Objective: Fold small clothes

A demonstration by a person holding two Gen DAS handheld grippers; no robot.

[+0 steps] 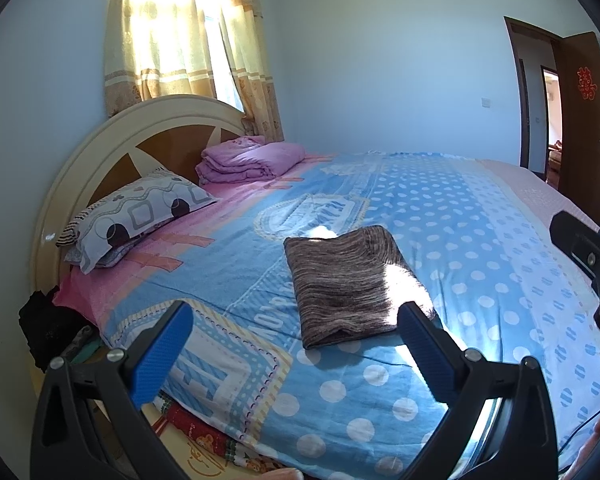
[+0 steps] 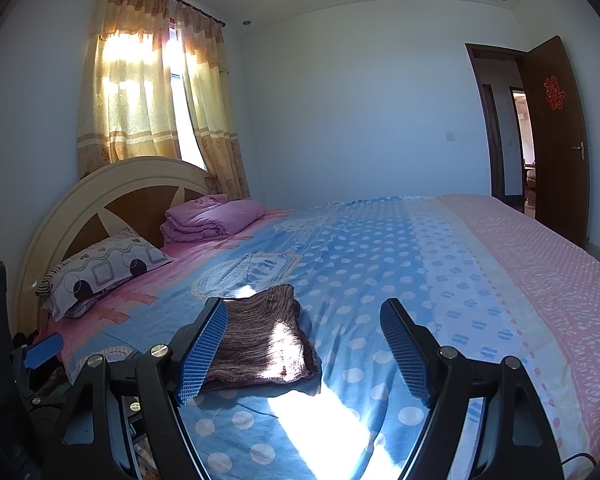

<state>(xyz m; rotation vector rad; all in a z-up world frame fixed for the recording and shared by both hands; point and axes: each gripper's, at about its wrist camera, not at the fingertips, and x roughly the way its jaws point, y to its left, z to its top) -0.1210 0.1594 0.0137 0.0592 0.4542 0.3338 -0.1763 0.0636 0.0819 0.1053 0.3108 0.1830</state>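
Blue ribbed pads (image 1: 162, 354) on black arms, spread wide apart, nothing between them: left gripper (image 1: 296, 320), hovering over the near edge of the bed (image 1: 480, 248). Likewise right gripper (image 2: 302, 320), fingers (image 2: 404, 344) parted and empty, held above the bedspread just beside the cloth (image 2: 260, 340). Seen from the left wrist, part of the right gripper at the far right edge; from the right wrist, one blue pad of the left gripper low at the left edge.

No boxes or baskets in view.

Brown, streaked with paler threads, knit-looking: cloth (image 1: 348, 284) folded into a thick rectangle, lying flat on the blue dotted spread, near the front edge, towards the headboard side of the middle. Layered fold edges visible at its near end. Patch of sunlight across its near right corner and onto the spread below. Touched by neither gripper; in the left view, right pad overlapping its near corner, contact not clear.

Further out: patterned pillow (image 1: 136, 216) against the round cream and brown headboard (image 1: 100, 148), folded pink quilt (image 1: 248, 160) beside it. Behind, yellow curtain (image 1: 180, 40) lit by sun. Far right, brown door (image 1: 584, 120) standing open, red paper sign on it.
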